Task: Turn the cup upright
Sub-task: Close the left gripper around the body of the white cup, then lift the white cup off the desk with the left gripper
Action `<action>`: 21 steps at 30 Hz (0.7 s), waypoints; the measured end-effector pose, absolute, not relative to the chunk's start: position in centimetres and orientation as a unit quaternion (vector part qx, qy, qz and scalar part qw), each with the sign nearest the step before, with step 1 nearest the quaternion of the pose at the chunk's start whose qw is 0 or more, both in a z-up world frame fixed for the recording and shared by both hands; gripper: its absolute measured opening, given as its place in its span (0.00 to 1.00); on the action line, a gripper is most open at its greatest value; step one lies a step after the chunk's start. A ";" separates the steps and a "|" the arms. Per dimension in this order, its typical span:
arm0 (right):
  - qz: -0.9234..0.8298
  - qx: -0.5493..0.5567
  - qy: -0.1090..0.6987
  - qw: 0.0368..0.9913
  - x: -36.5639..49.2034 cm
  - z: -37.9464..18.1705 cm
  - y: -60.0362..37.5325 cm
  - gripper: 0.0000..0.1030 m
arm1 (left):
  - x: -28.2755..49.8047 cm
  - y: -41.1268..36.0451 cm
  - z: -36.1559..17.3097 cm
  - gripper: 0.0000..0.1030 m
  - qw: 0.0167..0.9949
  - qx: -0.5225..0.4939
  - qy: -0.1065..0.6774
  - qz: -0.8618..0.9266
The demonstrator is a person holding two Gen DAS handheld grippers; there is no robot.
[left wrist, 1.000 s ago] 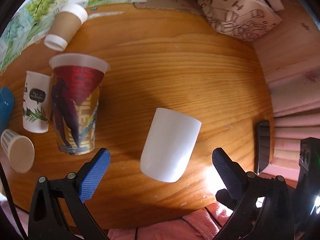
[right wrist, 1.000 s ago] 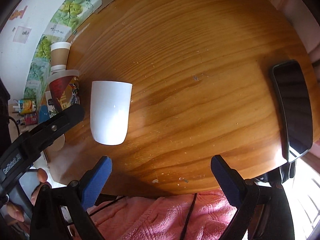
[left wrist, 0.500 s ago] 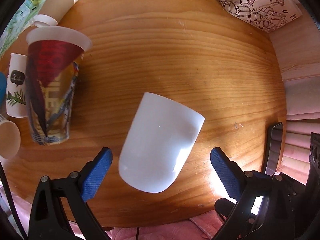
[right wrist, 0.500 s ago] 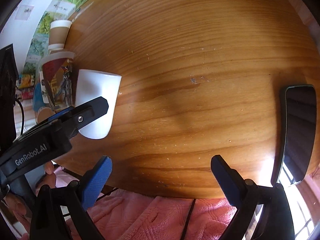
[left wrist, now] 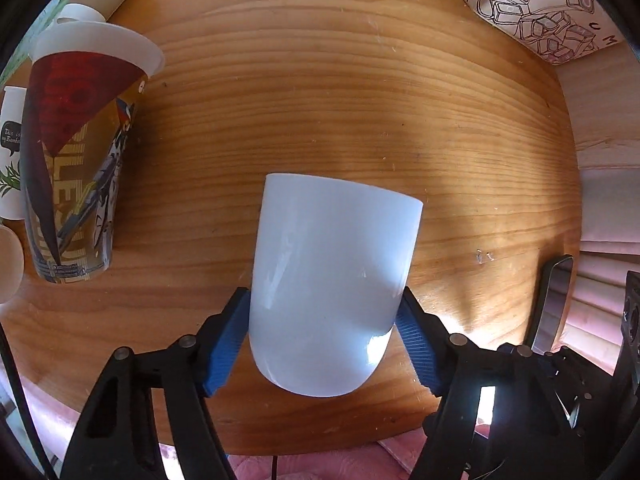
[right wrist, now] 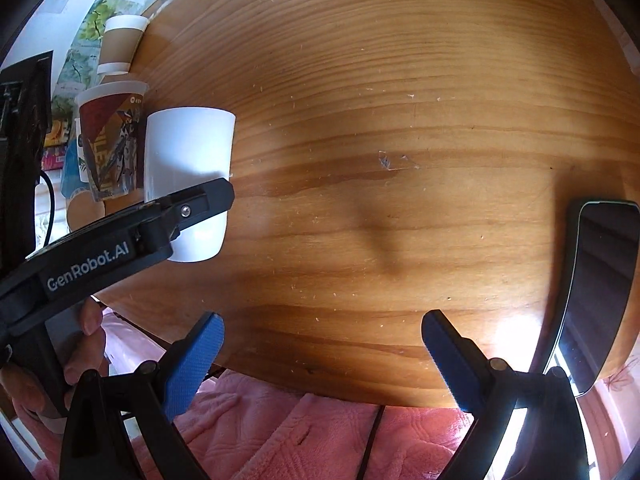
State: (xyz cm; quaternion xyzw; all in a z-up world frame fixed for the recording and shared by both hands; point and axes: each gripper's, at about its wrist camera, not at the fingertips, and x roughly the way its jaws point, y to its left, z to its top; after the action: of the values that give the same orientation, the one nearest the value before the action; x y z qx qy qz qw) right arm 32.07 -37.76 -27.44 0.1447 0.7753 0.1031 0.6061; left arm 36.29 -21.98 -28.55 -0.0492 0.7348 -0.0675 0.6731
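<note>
The left gripper has its blue pads closed against both sides of the white cup near its rounded base — rim towards twelve o'clock over the wooden table. A printed cup stands at nine o'clock. The right gripper hangs wide open and holds nothing — a black phone lies at three o'clock.

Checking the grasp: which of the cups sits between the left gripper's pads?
The plain white cup, inverted, in the left gripper. The printed cup and brown paper cup stand apart.
</note>
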 end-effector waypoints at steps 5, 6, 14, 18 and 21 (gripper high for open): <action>0.107 0.142 0.776 0.605 32.4 -27.6 -37.5 0.97 | 36.0 -22.8 -28.2 0.72 0.678 -0.032 0.731 -0.067; 0.108 0.141 0.777 0.604 32.4 -27.6 -37.4 0.97 | 36.1 -22.7 -28.1 0.72 0.678 -0.028 0.731 -0.070; 0.118 0.133 0.777 0.603 32.5 -28.1 -36.4 0.97 | 35.2 -22.3 -27.1 0.72 0.681 -0.025 0.729 -0.069; 0.128 0.125 0.778 0.603 32.2 -27.9 -35.4 0.97 | 34.1 -20.9 -26.4 0.72 0.686 -0.026 0.725 -0.059; 0.135 0.122 0.778 0.602 32.1 -27.9 -34.6 0.97 | 33.2 -19.6 -25.8 0.72 0.689 -0.031 0.723 -0.050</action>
State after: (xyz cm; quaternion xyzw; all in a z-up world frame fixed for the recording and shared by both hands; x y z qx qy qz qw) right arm 32.10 -34.59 -27.92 0.1218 0.7778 0.1346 0.6017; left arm 33.25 -19.58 -25.81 -0.0306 0.7225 -0.0498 0.6889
